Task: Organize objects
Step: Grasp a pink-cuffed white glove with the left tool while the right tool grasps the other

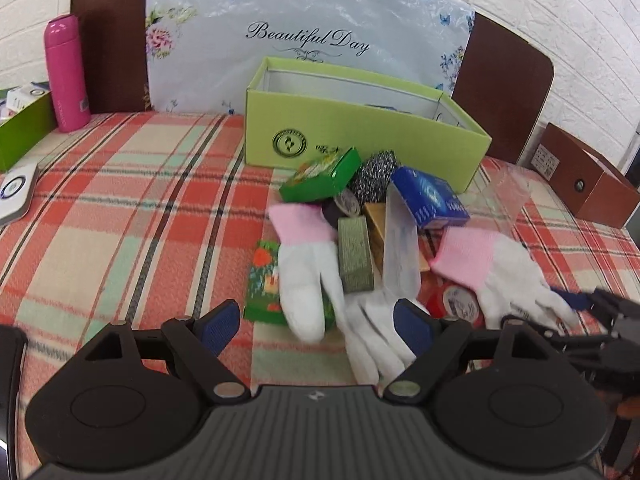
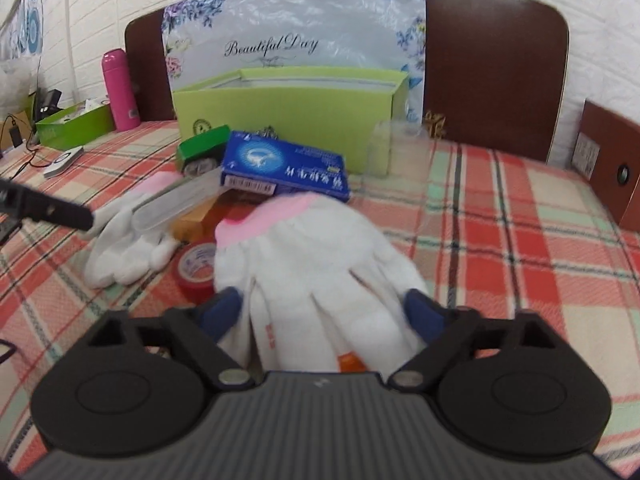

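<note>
- A plaid cloth (image 1: 120,208) covers the table, with a brown headboard (image 2: 496,60) and a floral "Beautiful Day" panel (image 1: 304,36) behind; this is where the sorting is done.
- The open green box (image 1: 360,132) stands at the back of the cloth, its inside mostly hidden from both views; it looks the likely place for the loose items, so any lift should end over its rim.
- A clutter pile sits just in front of the box: a blue carton (image 2: 284,168), a green packet (image 1: 320,178), a clear case (image 1: 400,248) and a red tape roll (image 2: 196,268), touching or overlapping one another.
- The right glove (image 2: 316,264) lies palm-down at the near edge of the pile, cuff toward the box, its fingers pointing at the camera.
- The right gripper (image 2: 324,316) straddles that glove's fingers, jaws about two-thirds apart, the pads flanking the cloth fingers and not yet pinching; to grip well, it should bunch all the fingers together, not catch one.
- The left glove (image 1: 308,280) lies over a green card, against the pile.
- The left gripper (image 1: 320,320) hovers over the left glove's fingertips, jaws wide and holding nothing; it should keep clear of the clear case beside it.
</note>
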